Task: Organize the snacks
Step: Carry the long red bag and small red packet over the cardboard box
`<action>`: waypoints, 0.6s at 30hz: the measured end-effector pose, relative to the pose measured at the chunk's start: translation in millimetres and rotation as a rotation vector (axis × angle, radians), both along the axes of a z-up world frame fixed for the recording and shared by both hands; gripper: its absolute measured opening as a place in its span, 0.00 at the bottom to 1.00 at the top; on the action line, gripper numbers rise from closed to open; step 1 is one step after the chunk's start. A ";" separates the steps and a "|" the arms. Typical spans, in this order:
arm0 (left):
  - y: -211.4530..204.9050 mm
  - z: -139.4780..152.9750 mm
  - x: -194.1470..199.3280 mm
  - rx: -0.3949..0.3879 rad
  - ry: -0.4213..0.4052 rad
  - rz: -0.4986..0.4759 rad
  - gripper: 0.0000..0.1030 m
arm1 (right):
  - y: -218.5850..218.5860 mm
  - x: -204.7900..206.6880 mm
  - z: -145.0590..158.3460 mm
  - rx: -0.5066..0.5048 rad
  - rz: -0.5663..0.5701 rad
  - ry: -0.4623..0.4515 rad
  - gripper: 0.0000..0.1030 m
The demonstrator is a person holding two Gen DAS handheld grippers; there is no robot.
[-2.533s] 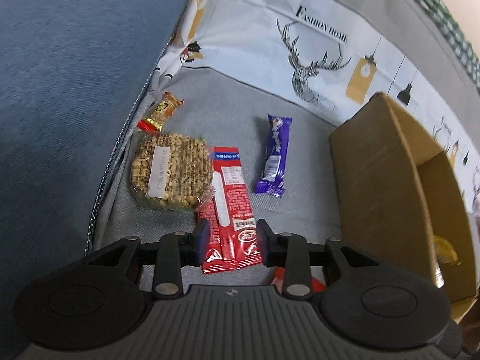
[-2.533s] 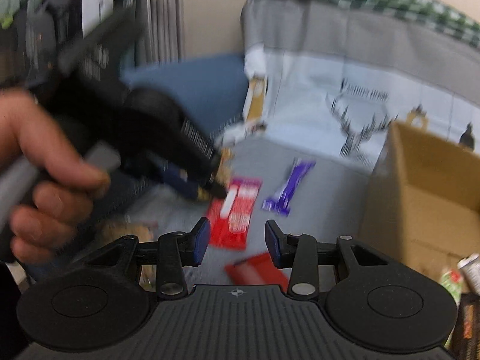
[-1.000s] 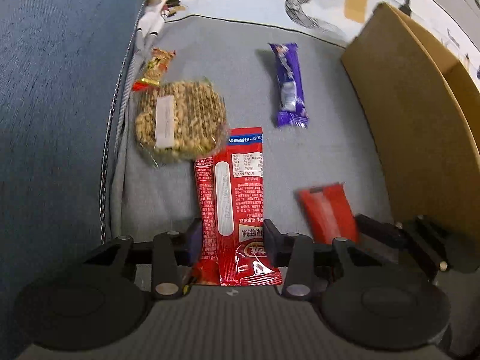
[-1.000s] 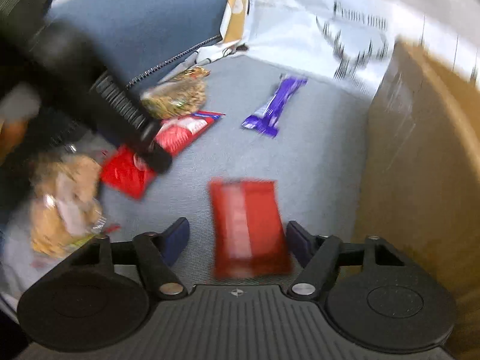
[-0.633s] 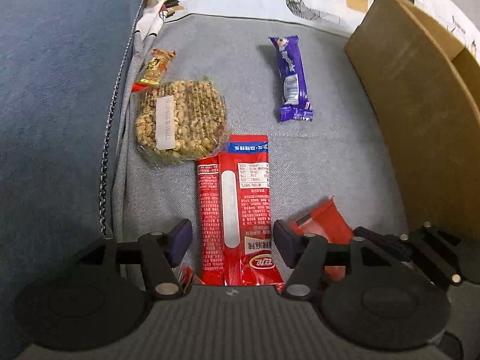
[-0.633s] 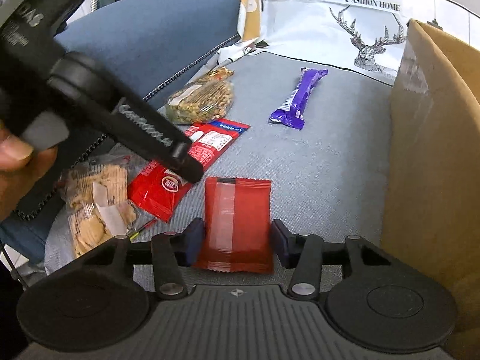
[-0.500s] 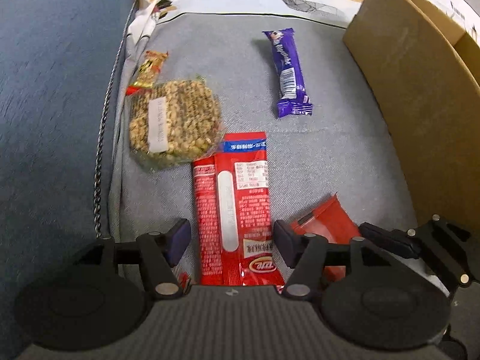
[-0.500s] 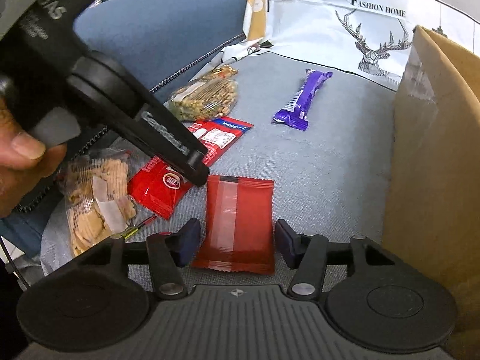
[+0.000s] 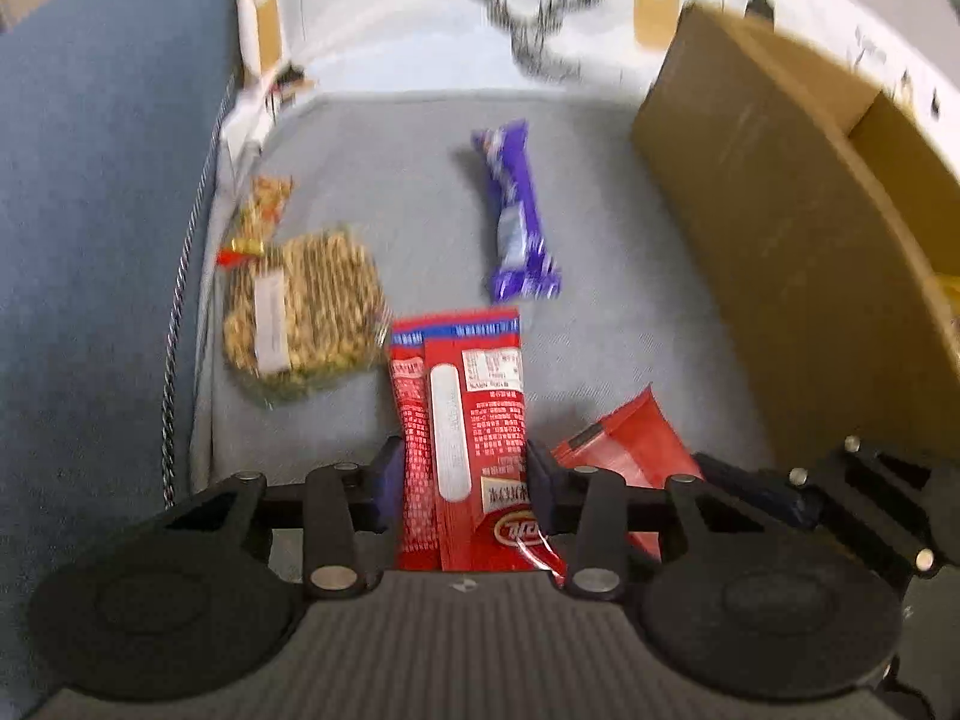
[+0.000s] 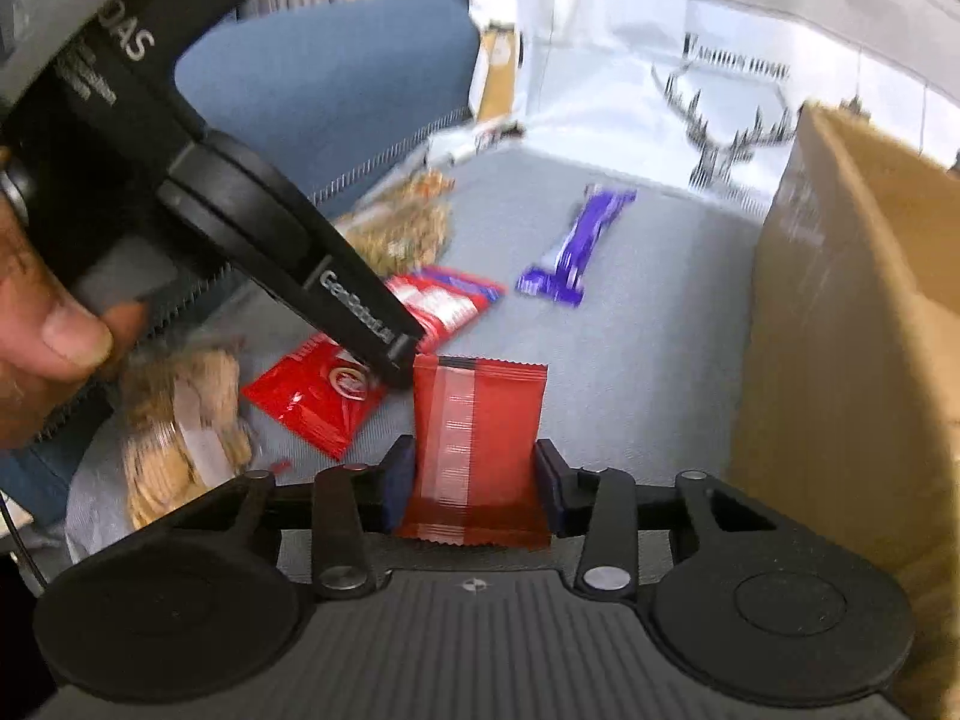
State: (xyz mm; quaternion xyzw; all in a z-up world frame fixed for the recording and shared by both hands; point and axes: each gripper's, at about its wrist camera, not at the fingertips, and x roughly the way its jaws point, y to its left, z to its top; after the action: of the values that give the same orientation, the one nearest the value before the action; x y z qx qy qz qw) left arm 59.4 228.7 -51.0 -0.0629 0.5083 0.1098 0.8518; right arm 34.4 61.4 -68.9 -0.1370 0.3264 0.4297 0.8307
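Both pick-ups look in hand: the left gripper (image 9: 459, 480), jaws just closing, clamps the long red packet (image 9: 462, 420), the right gripper (image 10: 474, 480) the small red packet (image 10: 477, 438) on the grey cushion (image 9: 600, 330) beside the cardboard box (image 9: 780, 252); next, lift both boxward.

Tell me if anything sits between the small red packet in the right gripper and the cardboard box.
Nothing visible does. The small red packet sits between the right gripper's jaws, which have just been closing, and only bare grey cushion lies between it and the cardboard box beside it.
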 end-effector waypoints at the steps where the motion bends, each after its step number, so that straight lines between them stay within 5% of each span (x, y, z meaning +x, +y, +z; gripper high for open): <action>1: 0.4 4.0 -1.3 -0.003 -0.021 0.005 0.45 | -1.5 -1.3 3.6 0.010 -0.003 -0.014 0.42; 18: -21.4 88.8 -23.1 0.010 -0.360 0.120 0.45 | -63.0 -5.2 87.2 0.266 -0.066 -0.173 0.42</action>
State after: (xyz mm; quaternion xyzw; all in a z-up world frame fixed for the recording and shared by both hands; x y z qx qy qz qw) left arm 36.2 207.3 37.8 -0.1075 0.3422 0.1499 0.9213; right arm 29.3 -1.6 18.3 -0.0514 0.1980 0.4280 0.8803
